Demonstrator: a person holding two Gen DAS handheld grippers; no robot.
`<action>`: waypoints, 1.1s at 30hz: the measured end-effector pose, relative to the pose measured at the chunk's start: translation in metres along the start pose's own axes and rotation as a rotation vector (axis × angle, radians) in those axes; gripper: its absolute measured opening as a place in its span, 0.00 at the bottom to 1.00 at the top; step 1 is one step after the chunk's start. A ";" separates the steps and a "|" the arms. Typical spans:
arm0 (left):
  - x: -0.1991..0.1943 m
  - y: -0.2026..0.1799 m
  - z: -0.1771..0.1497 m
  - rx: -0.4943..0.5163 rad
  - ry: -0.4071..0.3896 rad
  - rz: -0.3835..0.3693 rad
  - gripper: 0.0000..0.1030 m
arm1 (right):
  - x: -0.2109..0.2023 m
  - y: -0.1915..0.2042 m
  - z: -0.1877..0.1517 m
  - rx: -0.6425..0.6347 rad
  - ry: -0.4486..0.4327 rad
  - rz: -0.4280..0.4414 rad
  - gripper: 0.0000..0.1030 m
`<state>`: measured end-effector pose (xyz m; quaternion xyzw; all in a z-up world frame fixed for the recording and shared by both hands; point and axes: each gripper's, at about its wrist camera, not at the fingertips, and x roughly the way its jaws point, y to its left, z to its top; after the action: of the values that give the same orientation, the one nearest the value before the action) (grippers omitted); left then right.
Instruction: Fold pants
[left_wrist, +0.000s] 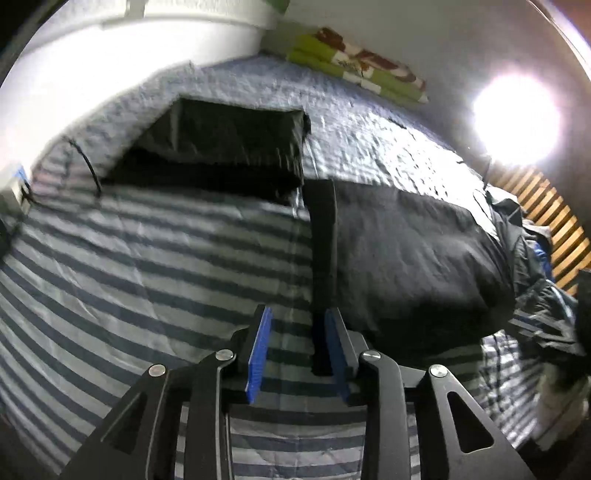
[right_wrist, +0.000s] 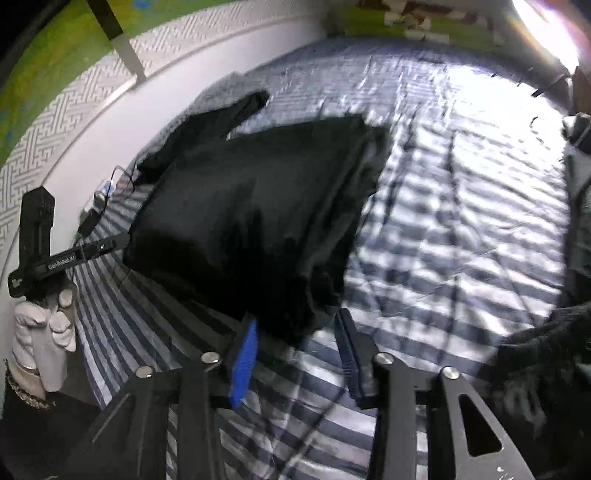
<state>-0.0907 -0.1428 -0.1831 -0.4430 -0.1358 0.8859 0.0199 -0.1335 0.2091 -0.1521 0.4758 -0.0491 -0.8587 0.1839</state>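
Your striped bed (right_wrist: 424, 221) carries the black pants (right_wrist: 251, 206), folded into a thick rectangle near the wall side. Your right hand-held gripper (right_wrist: 299, 350) sits at the fold's near corner, jaws partly apart, pads off the cloth. Your left hand-held gripper (left_wrist: 295, 350) is partly apart too; a dark strip (left_wrist: 323, 258) runs between its fingers, grip unclear.

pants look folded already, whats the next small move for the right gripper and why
Probably lift the right gripper clear. Its jaws stand apart; the near corner of the folded black pants hangs into the gap, but the pads do not press it. The pants lie in a compact bundle on the striped bedsheet, apart from one strip sticking out at the far end, so the fold looks nearly done.
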 end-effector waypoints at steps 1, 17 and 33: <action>-0.005 0.001 0.003 -0.016 -0.014 0.022 0.34 | -0.008 0.003 0.002 -0.011 -0.042 -0.023 0.38; 0.092 -0.051 0.101 -0.029 -0.015 -0.093 0.38 | 0.040 0.004 0.084 0.036 -0.135 -0.080 0.38; 0.033 -0.014 0.043 -0.061 0.051 -0.116 0.79 | 0.024 -0.046 0.030 0.334 0.051 0.150 0.72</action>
<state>-0.1458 -0.1335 -0.1809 -0.4572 -0.1875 0.8672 0.0611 -0.1822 0.2401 -0.1668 0.5166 -0.2215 -0.8101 0.1669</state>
